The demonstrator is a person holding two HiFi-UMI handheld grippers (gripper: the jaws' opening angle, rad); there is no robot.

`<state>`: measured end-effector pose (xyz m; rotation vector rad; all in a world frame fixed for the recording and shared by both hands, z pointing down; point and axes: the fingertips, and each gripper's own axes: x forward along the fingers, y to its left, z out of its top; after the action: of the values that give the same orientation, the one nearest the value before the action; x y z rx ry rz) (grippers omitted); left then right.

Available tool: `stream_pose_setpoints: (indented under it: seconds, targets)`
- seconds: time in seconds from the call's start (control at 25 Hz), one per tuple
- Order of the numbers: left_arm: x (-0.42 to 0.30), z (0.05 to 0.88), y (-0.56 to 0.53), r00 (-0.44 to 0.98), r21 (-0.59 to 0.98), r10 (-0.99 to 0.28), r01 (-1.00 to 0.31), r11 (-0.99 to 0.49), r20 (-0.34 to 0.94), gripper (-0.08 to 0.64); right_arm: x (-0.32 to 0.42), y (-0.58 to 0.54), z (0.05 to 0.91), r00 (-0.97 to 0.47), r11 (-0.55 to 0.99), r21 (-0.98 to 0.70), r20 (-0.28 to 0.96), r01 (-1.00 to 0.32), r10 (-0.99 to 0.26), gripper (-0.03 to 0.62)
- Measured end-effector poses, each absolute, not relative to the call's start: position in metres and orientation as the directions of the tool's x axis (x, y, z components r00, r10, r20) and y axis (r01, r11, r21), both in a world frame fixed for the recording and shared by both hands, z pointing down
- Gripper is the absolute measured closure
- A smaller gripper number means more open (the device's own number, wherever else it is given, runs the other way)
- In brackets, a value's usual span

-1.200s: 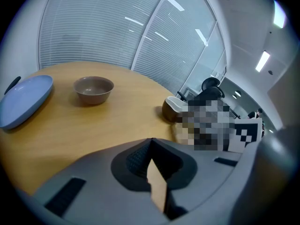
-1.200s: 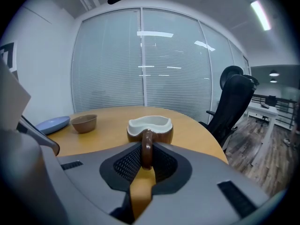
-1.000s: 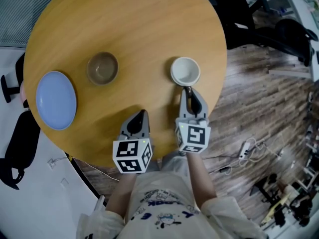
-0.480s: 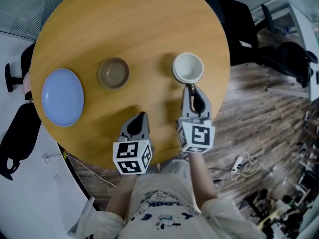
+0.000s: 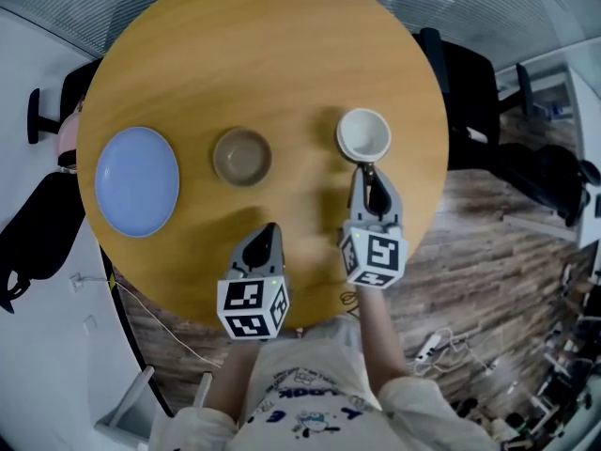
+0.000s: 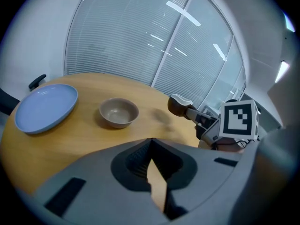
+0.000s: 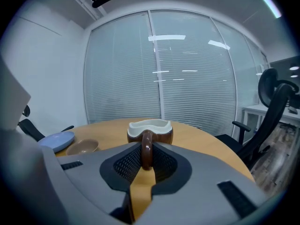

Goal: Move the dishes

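A brown cup with a white inside (image 5: 364, 134) hangs just above the round wooden table (image 5: 282, 54), over its right part. My right gripper (image 5: 368, 169) is shut on the cup's handle (image 7: 146, 150), which stands upright between the jaws, with the cup's body (image 7: 150, 130) just beyond. A tan bowl (image 5: 242, 156) sits at the table's middle, with a blue plate (image 5: 137, 180) to its left. My left gripper (image 5: 269, 230) is shut and empty, hovering over the table's near edge. In the left gripper view, that gripper (image 6: 151, 143) faces the bowl (image 6: 119, 112), the plate (image 6: 44, 108) and the lifted cup (image 6: 178, 104).
Black office chairs stand on the wooden floor to the right (image 5: 488, 92) and beside the table's left edge (image 5: 38, 242). A glass wall with blinds (image 7: 159, 69) curves behind the table. Cables and a power strip (image 5: 432, 348) lie on the floor at lower right.
My right gripper has carried the cup up and leftward, closer to the bowl. My left gripper has risen a little, still shut. The head view has shifted, so the table sits lower in the picture.
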<state>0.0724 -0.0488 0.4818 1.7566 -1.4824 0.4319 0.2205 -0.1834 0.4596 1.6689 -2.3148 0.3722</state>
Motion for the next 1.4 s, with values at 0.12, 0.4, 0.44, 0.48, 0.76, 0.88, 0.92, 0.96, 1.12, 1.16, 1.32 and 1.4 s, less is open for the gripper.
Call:
stream_pose_setpoints:
  seconds: [0.12, 0.4, 0.44, 0.48, 0.76, 0.88, 0.92, 0.96, 1.12, 1.16, 1.32, 1.4]
  targets:
    - [0.068, 0.486, -0.051, 0.239, 0.34, -0.673, -0.94, 0.02, 0.7, 0.558, 0.217, -0.191, 0.472, -0.319, 0.321, -0.06, 0.376, -0.945, -0.87, 0.55]
    - [0.065, 0.499, -0.05, 0.214, 0.345, -0.661, -0.936, 0.072, 0.719, 0.558, 0.21, -0.202, 0.499, -0.344, 0.342, -0.08, 0.412, -0.936, -0.844, 0.549]
    - [0.065, 0.5, -0.05, 0.212, 0.346, -0.66, -0.935, 0.077, 0.721, 0.558, 0.209, -0.203, 0.501, -0.348, 0.346, -0.081, 0.414, -0.935, -0.841, 0.549]
    - [0.065, 0.501, -0.05, 0.211, 0.347, -0.658, -0.934, 0.081, 0.723, 0.558, 0.208, -0.204, 0.503, -0.35, 0.349, -0.082, 0.416, -0.934, -0.839, 0.55]
    - [0.065, 0.506, -0.048, 0.202, 0.345, -0.652, -0.933, 0.098, 0.731, 0.558, 0.209, -0.203, 0.512, -0.35, 0.353, -0.075, 0.429, -0.932, -0.833, 0.551]
    - [0.063, 0.508, -0.046, 0.2, 0.344, -0.649, -0.933, 0.102, 0.734, 0.558, 0.209, -0.197, 0.517, -0.354, 0.357, -0.077, 0.429, -0.931, -0.831, 0.549]
    - [0.063, 0.509, -0.046, 0.2, 0.344, -0.648, -0.933, 0.102, 0.735, 0.558, 0.209, -0.195, 0.518, -0.356, 0.359, -0.076, 0.428, -0.93, -0.831, 0.549]
    - [0.063, 0.51, -0.045, 0.2, 0.344, -0.647, -0.933, 0.103, 0.736, 0.558, 0.208, -0.194, 0.519, -0.358, 0.362, -0.075, 0.425, -0.929, -0.831, 0.549]
    - [0.063, 0.513, -0.042, 0.202, 0.345, -0.641, -0.933, 0.105, 0.74, 0.558, 0.208, -0.191, 0.521, -0.36, 0.369, -0.061, 0.413, -0.927, -0.837, 0.549]
    - [0.064, 0.514, -0.041, 0.203, 0.346, -0.64, -0.933, 0.104, 0.741, 0.558, 0.208, -0.191, 0.522, -0.36, 0.371, -0.055, 0.411, -0.927, -0.838, 0.549]
    - [0.067, 0.516, -0.039, 0.209, 0.348, -0.635, -0.932, 0.1, 0.743, 0.558, 0.207, -0.189, 0.525, -0.359, 0.377, -0.047, 0.431, -0.925, -0.828, 0.549]
    - [0.067, 0.517, -0.038, 0.211, 0.35, -0.633, -0.931, 0.101, 0.745, 0.558, 0.205, -0.187, 0.529, -0.354, 0.378, -0.04, 0.453, -0.925, -0.818, 0.549]
